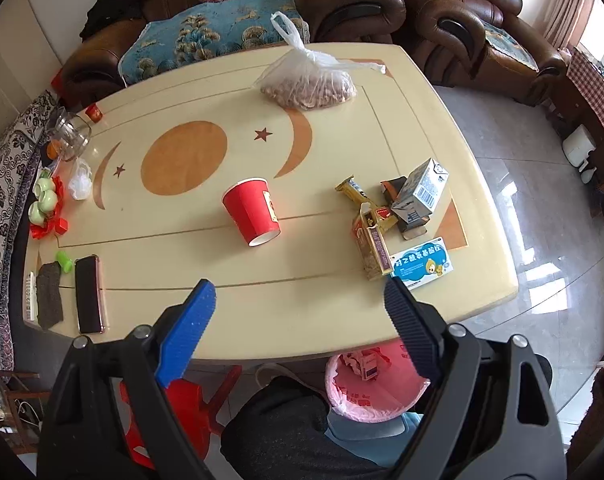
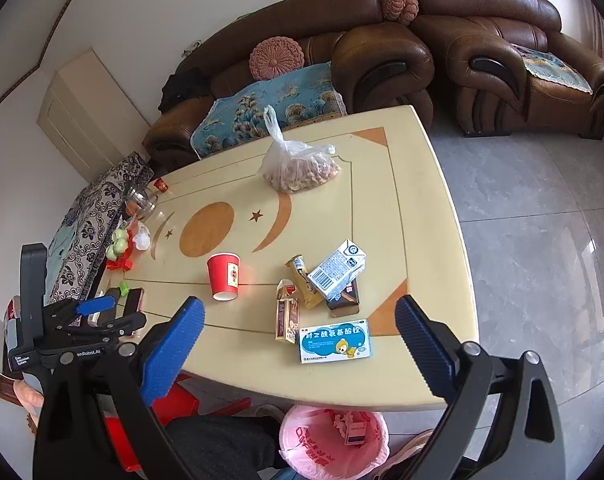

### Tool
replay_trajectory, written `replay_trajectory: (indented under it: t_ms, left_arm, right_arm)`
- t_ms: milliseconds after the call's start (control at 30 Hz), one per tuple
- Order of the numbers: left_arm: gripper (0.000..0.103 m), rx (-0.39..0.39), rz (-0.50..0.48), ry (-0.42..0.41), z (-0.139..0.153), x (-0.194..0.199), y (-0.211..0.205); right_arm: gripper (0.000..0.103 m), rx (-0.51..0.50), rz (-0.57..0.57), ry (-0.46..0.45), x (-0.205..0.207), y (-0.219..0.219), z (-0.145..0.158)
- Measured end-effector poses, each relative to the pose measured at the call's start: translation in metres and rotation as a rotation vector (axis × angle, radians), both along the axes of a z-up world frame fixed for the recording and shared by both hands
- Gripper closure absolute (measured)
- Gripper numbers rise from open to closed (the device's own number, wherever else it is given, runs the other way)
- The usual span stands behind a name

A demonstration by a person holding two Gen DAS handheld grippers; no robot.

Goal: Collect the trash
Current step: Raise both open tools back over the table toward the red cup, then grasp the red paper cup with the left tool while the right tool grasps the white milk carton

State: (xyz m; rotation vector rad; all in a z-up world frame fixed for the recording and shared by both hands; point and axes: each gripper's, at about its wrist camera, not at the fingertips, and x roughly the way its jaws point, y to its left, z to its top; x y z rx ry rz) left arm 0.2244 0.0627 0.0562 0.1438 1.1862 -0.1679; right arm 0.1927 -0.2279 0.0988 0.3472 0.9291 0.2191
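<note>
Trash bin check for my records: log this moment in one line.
bin: some trash inside | left gripper: open, empty | right gripper: open, empty | red cup: on table

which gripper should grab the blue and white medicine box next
Probably the right gripper: it is open and empty, and the medicine box lies between its fingers near the table edge. The left gripper sits further toward the phone side.

Brown leather sofa (image 2: 342, 40), bag of nuts (image 1: 310, 80) on cream table (image 1: 205, 208), phone (image 1: 89, 294), glass jar (image 1: 71, 136)
</note>
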Motion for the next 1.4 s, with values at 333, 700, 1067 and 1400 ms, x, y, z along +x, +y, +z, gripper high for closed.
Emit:
replay_trajectory:
  t_ms: [333,700,1067,1400]
  left_arm:
    - [0.019,-0.023,0.017,0.072,-0.051,0.046,0.010]
    - [0.019,-0.082,0.046,0.150,-0.103,0.097,0.020]
    - [0.019,-0.077,0.085,0.183,-0.144,0.137,0.027]
    - [0.019,-0.105,0.109,0.234,-0.175,0.166,0.033]
  right_arm:
    - [0.009,0.019,0.013,0.098,0.043,0.021,-0.048]
    - [0.009,0.062,-0.002,0.229,0.093,0.032,-0.113]
    - [0.009,0.072,-0.027,0.305,0.134,0.037,-0.159]
    - [0.009,0.083,-0.058,0.382,0.164,0.036,-0.204]
